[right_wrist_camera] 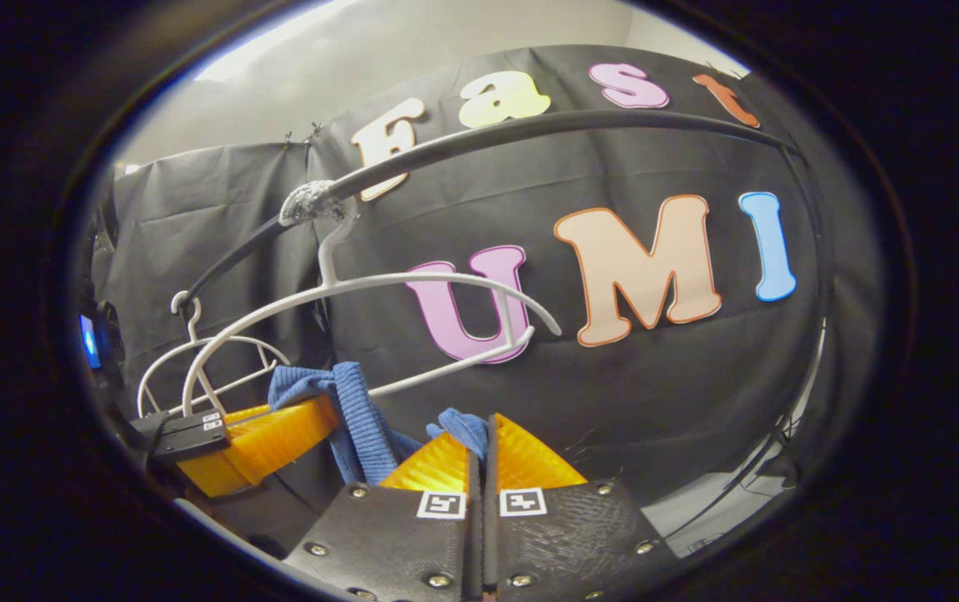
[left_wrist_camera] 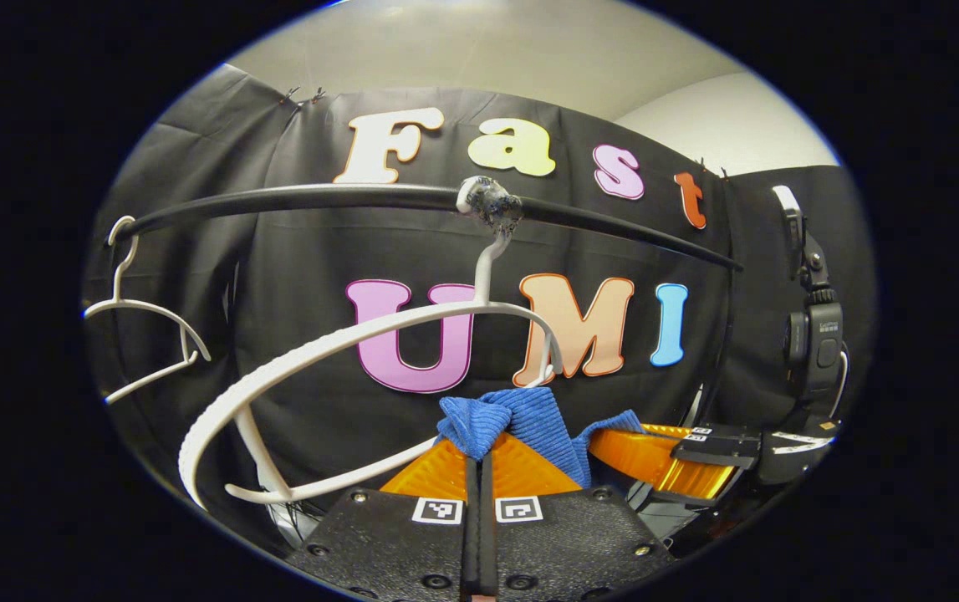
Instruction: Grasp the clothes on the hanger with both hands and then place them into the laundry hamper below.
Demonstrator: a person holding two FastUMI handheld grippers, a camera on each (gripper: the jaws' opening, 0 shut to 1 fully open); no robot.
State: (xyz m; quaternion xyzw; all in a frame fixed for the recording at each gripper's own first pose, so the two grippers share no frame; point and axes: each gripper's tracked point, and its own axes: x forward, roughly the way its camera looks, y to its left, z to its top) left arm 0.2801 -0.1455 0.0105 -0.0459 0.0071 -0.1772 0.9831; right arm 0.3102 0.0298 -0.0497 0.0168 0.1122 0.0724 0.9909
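Left gripper view: left gripper (left_wrist_camera: pixel 479 456) clenched on blue cloth (left_wrist_camera: pixel 521 422), fabric bunched over the fingertips (left_wrist_camera: pixel 446 472) and trailing right to the right gripper (left_wrist_camera: pixel 663 456). White hanger (left_wrist_camera: pixel 362 334) empty, hooked on black rail (left_wrist_camera: pixel 295 199) at a taped wad (left_wrist_camera: pixel 489 205). Second hanger (left_wrist_camera: pixel 145 334) farther left on the same rail, bare. Cloth below the near hanger's lower bar, apart from it as far as visible.

Right gripper view: right gripper (right_wrist_camera: pixel 483 451) clamped on a fold of the cloth (right_wrist_camera: pixel 354 401) at the fingertips (right_wrist_camera: pixel 521 456). Left gripper (right_wrist_camera: pixel 278 435) seen at left, cloth draped over its tip; grip confirmed from its own view. Cloth slung between the two, short sag in the middle. Hanger (right_wrist_camera: pixel 362 297) and rail (right_wrist_camera: pixel 529 125) above and behind. Second hanger (right_wrist_camera: pixel 195 351) beyond.

Step in hand, by judgement: grasp complete with both grippers, garment off the hanger, carry to hamper pending. Hamper position not established from these pictures; per task, below.

Next move calls for: both grippers down together, spacing kept so the cloth does not pull taut or slip from either pinch; clearance from the hanger's lower bar on the way; release only over the hamper mouth, both at once.

Risk: trailing edge snagging on the hanger end.
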